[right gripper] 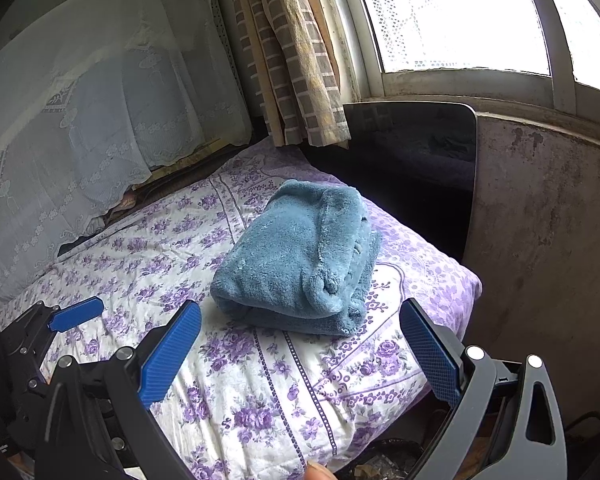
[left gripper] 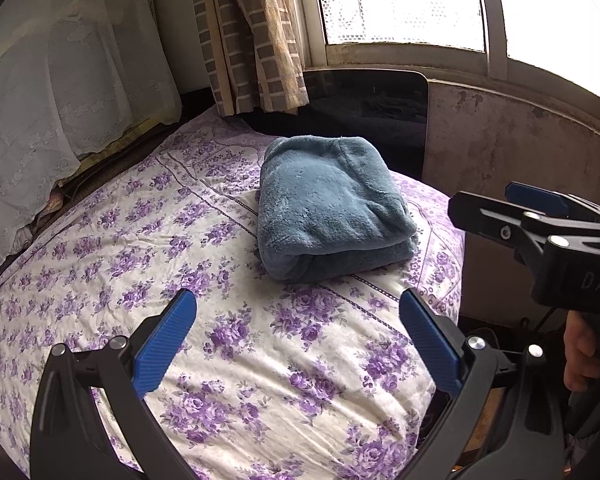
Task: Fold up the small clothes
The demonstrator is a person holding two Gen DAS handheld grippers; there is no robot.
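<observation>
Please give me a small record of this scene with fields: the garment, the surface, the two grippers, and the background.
garment: blue fleece garment, folded into a thick bundle
surface: bed with purple floral sheet; the garment lies near its far corner
left gripper: open, holding nothing, apart from the garment
right gripper: open, holding nothing, just short of the garment
background: checked curtain, window, lace cloth

Right claw (left gripper: pixel 480 200) body cut by frame edge; window (left gripper: pixel 400 0) overexposed.
</observation>
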